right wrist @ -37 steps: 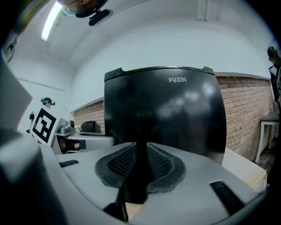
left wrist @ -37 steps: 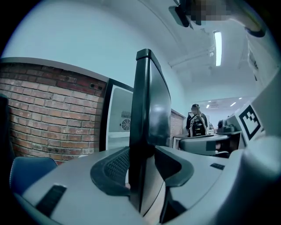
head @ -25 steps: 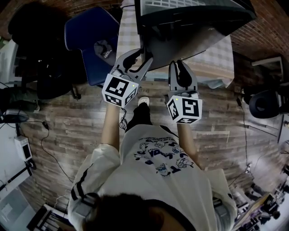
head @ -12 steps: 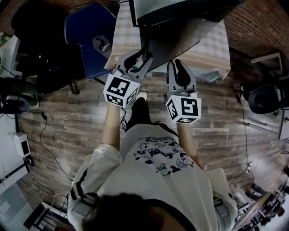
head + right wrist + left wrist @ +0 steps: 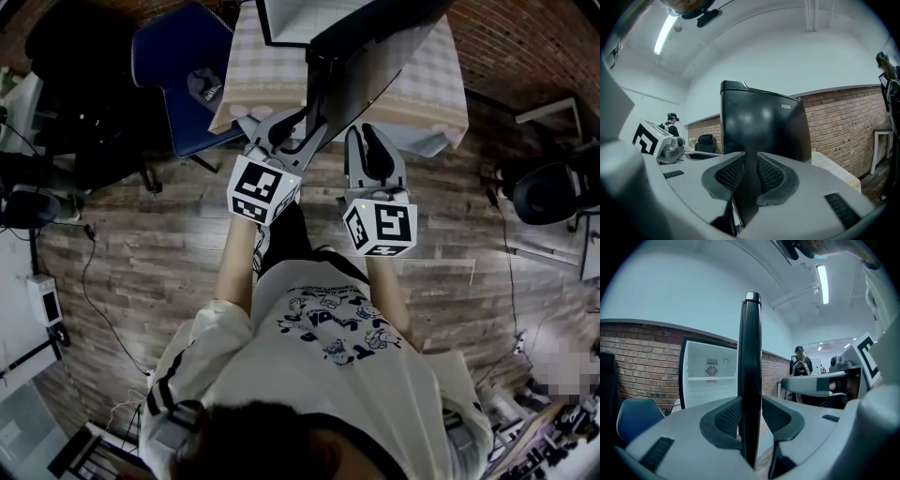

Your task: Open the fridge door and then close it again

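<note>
A small fridge (image 5: 281, 19) stands open on a table, its white inside (image 5: 710, 376) showing. The black fridge door (image 5: 375, 56) hangs swung out towards me. In the left gripper view the door's free edge (image 5: 751, 357) stands upright between the pads. My left gripper (image 5: 291, 127) (image 5: 751, 413) is closing on that edge, with both pads against it. My right gripper (image 5: 373, 136) (image 5: 751, 173) is shut with nothing in it. It points level at the door's glossy outer face (image 5: 764, 126); I cannot tell whether it touches.
The table wears a checked cloth (image 5: 253, 75). A blue chair (image 5: 178, 66) stands at its left and a black office chair (image 5: 544, 197) at the right. Cables lie on the wooden floor (image 5: 141, 281). A person (image 5: 801, 364) stands far off by a brick wall.
Both grippers have moved up the frame towards the fridge, and the door has swung with them. The left jaws have narrowed onto the door's edge.
</note>
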Available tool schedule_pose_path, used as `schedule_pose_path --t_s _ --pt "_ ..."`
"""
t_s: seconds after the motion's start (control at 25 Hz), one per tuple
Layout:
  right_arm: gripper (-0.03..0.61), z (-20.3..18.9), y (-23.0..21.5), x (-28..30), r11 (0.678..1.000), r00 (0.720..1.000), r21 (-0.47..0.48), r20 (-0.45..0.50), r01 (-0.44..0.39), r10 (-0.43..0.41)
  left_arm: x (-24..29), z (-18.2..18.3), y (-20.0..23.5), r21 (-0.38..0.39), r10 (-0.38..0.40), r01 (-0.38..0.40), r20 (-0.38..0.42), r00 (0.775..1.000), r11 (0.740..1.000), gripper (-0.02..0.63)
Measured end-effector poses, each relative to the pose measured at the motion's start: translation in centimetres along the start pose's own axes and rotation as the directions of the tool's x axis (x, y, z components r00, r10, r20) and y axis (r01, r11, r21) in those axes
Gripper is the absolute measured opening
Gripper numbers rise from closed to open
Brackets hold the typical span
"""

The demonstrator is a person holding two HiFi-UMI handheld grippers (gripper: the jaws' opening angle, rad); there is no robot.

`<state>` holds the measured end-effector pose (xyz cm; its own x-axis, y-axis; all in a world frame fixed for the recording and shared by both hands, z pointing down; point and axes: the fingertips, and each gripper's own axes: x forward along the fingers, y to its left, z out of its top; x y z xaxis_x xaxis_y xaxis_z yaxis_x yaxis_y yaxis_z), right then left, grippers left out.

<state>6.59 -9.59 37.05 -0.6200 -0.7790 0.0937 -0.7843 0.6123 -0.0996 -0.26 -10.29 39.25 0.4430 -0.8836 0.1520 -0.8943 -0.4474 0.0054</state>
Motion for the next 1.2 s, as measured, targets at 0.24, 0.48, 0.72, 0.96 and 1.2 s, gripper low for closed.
schedule_pose_path --t_s 0.24,0.48,0.72,0.96,1.2 --pt "0.080 0.2 -0.8 -2.5 1.000 1.000 0.000 0.000 0.000 0.000 0.1 0.1 -3.2 0.004 -0.022 0.022 0.001 1.000 1.000 0.143" --pt "0.080 0.1 -1.4 -4.1 1.000 1.000 0.001 -0.011 -0.009 0.009 0.6 0.0 -6.3 0.017 -0.068 0.069 -0.007 0.998 0.997 0.141" --pt "0.092 0.0 -2.0 -5.8 1.000 1.000 0.004 -0.017 -0.023 0.023 1.1 0.3 -9.8 0.035 -0.124 0.124 -0.011 0.992 0.992 0.132" --pt "0.101 0.1 -3.1 -7.6 1.000 1.000 0.008 -0.007 -0.012 0.012 1.8 0.2 -12.8 0.051 -0.172 0.173 -0.018 0.985 0.984 0.121" --pt "0.103 0.1 -5.1 -10.0 1.000 1.000 0.005 0.001 0.026 -0.026 2.7 0.5 -15.9 0.064 -0.218 0.218 -0.011 0.976 0.974 0.121"
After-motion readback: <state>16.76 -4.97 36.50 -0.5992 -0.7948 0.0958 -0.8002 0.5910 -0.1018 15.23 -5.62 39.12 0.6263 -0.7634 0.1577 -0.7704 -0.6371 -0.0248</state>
